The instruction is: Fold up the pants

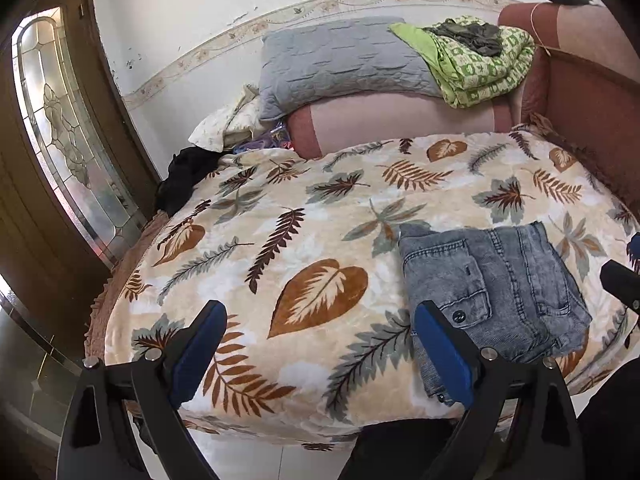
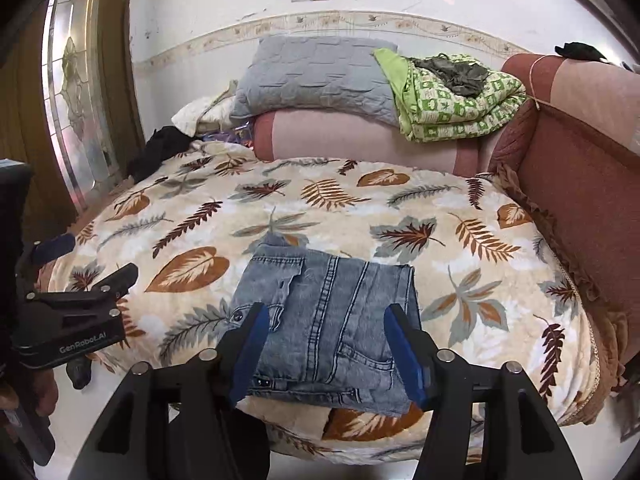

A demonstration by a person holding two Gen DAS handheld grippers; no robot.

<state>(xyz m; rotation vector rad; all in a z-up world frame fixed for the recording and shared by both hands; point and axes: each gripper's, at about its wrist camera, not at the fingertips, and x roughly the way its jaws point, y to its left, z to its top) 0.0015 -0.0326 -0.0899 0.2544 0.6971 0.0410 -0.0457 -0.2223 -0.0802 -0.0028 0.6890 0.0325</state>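
Grey-blue denim pants (image 2: 328, 320) lie folded into a compact square near the front edge of the leaf-patterned blanket (image 2: 360, 208). They also show in the left wrist view (image 1: 488, 288) at the right. My right gripper (image 2: 326, 320) is open, its blue pads either side of the pants, just in front of them and holding nothing. My left gripper (image 1: 320, 320) is open and empty over bare blanket (image 1: 280, 240), left of the pants. It shows from the side in the right wrist view (image 2: 96, 276).
A grey pillow (image 2: 312, 76) and a green folded quilt (image 2: 452, 100) lie on a pink bolster at the back. A red sofa arm (image 2: 572, 184) bounds the right. A wooden door with glass (image 1: 60, 140) stands at left. Dark clothes (image 1: 184, 176) lie at the back left.
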